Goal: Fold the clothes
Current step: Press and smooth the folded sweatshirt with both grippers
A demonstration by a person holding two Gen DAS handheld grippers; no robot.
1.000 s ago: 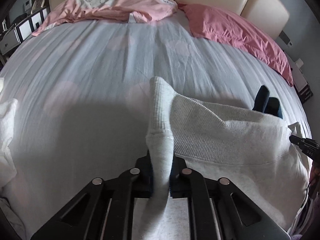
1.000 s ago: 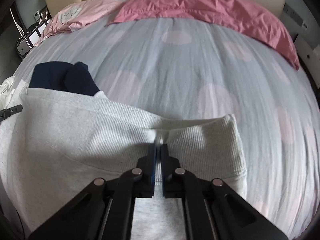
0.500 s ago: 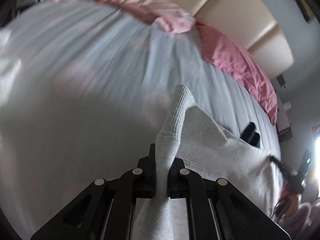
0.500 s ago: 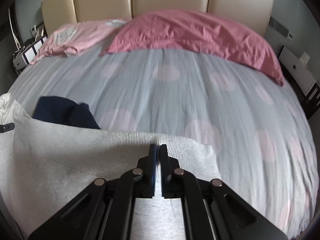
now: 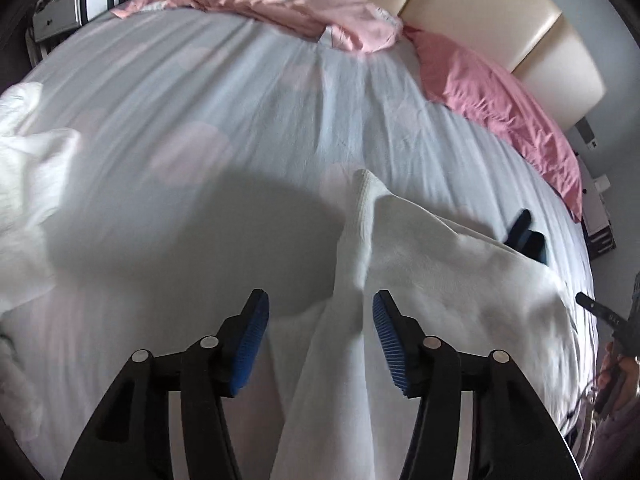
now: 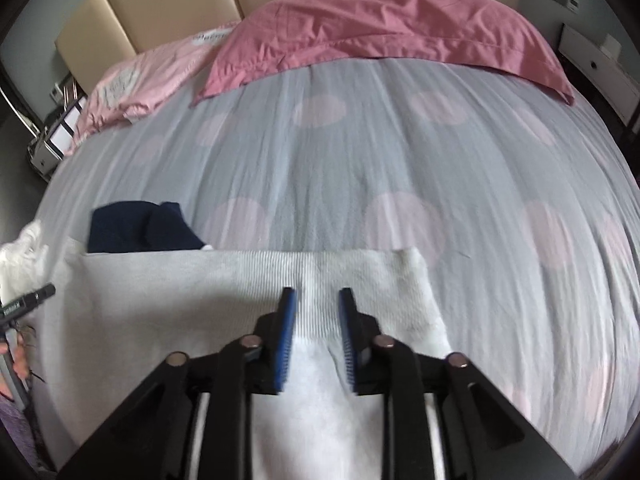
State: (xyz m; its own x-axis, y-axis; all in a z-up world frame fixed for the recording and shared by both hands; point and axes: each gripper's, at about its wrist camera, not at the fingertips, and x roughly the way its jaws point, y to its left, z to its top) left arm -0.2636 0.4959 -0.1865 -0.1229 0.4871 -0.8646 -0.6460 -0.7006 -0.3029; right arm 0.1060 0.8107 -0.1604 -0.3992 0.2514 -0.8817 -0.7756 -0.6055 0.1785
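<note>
Since the earlier frames, both pairs of jaws have just been opening, and the pale grey knitted sweater [image 5: 420,280] that was pinched in each of them has been released. The left gripper [image 5: 320,312] is seen with its jaws spread wide; a raised fold of the sweater stands between the ridged blue pads [image 5: 250,344] without being pressed by either. The right gripper [image 6: 316,304] is parted less widely, and the ribbed hem band of the sweater lies between and below its pads, again ungripped.

The sweater is spread on the near part of the bed, on a light grey bedsheet [image 6: 400,160] printed with large pale pink round spots and creased in fine lines. The sweater's body is a soft, finely flecked knit, while its edge band is closely ribbed; in the right wrist view that band runs straight across, with one corner turned up at the right. In the left wrist view a ridge of cloth rises to a rounded peak.

One dark navy garment [image 6: 136,228] is seen, crumpled and partly tucked behind the sweater's far edge. Crumpled white cloth [image 5: 28,168] lies at the left side of the bed. Two pillows are counted at the head: one light pink pillow [image 5: 288,4] and one dusty rose pillow [image 6: 380,28], both wrinkled, against a padded cream headboard [image 5: 480,12].
</note>
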